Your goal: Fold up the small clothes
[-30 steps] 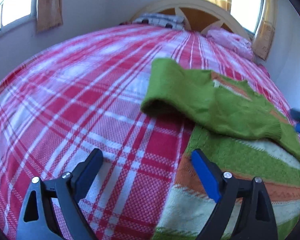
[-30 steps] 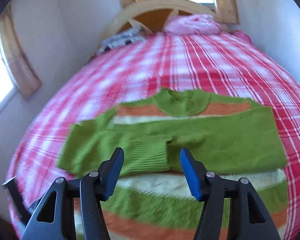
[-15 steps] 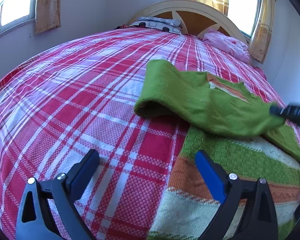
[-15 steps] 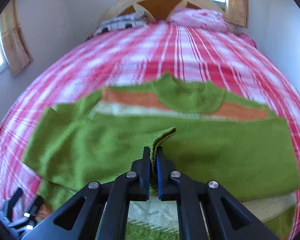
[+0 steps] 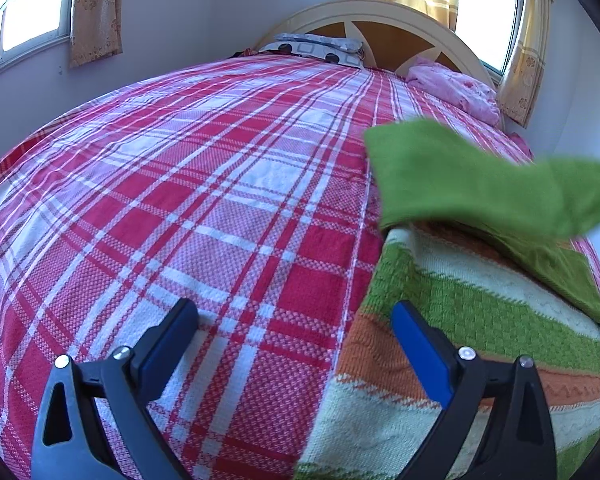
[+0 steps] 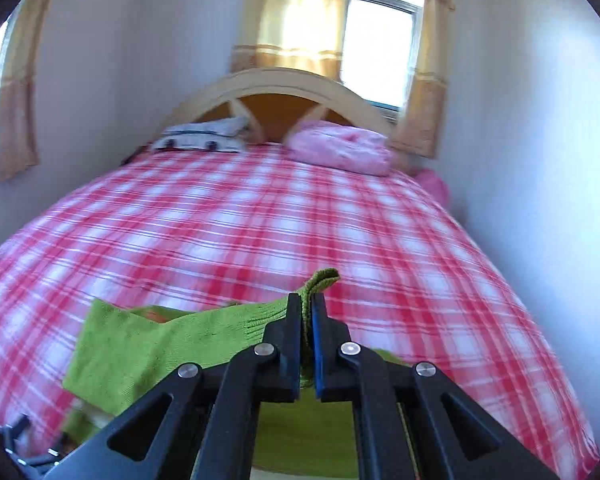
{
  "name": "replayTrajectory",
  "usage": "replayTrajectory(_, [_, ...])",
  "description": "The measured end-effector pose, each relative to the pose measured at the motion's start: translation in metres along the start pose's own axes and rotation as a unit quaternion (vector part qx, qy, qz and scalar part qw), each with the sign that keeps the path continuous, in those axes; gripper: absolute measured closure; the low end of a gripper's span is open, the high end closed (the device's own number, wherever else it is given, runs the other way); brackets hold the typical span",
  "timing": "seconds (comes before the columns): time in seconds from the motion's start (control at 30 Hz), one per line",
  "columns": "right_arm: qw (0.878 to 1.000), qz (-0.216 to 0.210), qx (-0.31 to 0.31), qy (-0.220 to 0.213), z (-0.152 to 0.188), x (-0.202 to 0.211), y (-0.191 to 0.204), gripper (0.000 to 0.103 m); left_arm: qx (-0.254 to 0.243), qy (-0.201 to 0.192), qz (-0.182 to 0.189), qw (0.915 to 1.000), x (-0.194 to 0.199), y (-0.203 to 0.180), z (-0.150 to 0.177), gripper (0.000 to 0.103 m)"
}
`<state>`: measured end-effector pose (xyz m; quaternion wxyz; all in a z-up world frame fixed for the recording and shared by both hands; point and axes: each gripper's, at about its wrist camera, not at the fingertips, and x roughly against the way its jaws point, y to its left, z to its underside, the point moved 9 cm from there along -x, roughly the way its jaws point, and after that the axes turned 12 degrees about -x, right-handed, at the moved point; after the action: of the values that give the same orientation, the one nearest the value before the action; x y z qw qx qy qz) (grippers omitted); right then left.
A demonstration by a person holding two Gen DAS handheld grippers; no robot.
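Observation:
A small knit sweater [image 5: 480, 320] with green, orange and cream stripes lies on the red plaid bed [image 5: 220, 200]. My right gripper [image 6: 306, 312] is shut on the cuff of its green sleeve [image 6: 180, 340] and holds it lifted above the sweater. In the left wrist view the raised sleeve [image 5: 480, 180] stretches up to the right, off the frame. My left gripper [image 5: 296, 332] is open and empty, low over the bed at the sweater's left edge; its right finger is over the striped hem.
A wooden headboard [image 5: 380, 28] stands at the far end, with a patterned pillow [image 5: 316, 46] and a pink bundle [image 5: 456, 88] before it. White walls close in on both sides [image 6: 540, 160]. Curtained windows [image 6: 376, 44] sit behind the bed.
My right gripper closed on the sleeve cuff and has lifted it up off the sweater. The left gripper has stayed open and tilted slightly.

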<state>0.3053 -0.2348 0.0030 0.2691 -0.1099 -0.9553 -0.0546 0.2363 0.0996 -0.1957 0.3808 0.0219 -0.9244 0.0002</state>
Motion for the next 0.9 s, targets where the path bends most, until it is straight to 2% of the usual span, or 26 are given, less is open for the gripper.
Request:
replayTrajectory(0.17, [0.997, 0.059, -0.019, 0.048, 0.049, -0.039, -0.061, 0.099, -0.001, 0.000, -0.001, 1.0000, -0.001, 0.000, 0.000, 0.003])
replayTrajectory(0.3, [0.992, 0.043, -0.050, 0.104, 0.098, -0.067, -0.080, 0.099, -0.005, 0.002, -0.005, 1.0000, -0.002, 0.000, 0.000, 0.003])
replayTrajectory(0.43, [0.981, 0.037, -0.087, 0.169, 0.137, -0.082, -0.093, 0.098, -0.018, 0.015, -0.007, 0.9997, -0.005, -0.002, 0.000, 0.000])
replayTrajectory(0.53, [0.975, -0.003, -0.149, 0.163, 0.135, -0.067, -0.110, 0.095, -0.048, 0.050, -0.012, 0.9975, -0.011, -0.008, -0.006, 0.000])
replayTrajectory(0.6, [0.975, -0.001, -0.184, 0.127, 0.121, -0.049, -0.127, 0.095, -0.056, 0.049, -0.012, 0.9971, -0.013, -0.012, -0.018, 0.000])
replayTrajectory(0.67, [0.976, 0.023, -0.201, 0.081, 0.104, -0.029, -0.140, 0.095, -0.062, 0.044, -0.032, 0.9966, -0.018, -0.014, -0.030, 0.000])
replayTrajectory(0.73, [0.982, 0.024, -0.176, 0.063, 0.092, -0.021, -0.131, 0.095, -0.066, 0.068, -0.051, 0.9942, -0.035, -0.020, -0.040, 0.000])
replayTrajectory(0.8, [0.987, 0.001, -0.140, 0.081, 0.094, -0.025, -0.107, 0.095, -0.061, 0.080, -0.055, 0.9934, -0.052, -0.027, -0.048, 0.000])
replayTrajectory(0.9, [0.987, -0.023, -0.106, 0.116, 0.109, -0.039, -0.072, 0.095, -0.064, 0.088, -0.080, 0.9908, -0.061, -0.029, -0.058, 0.000])
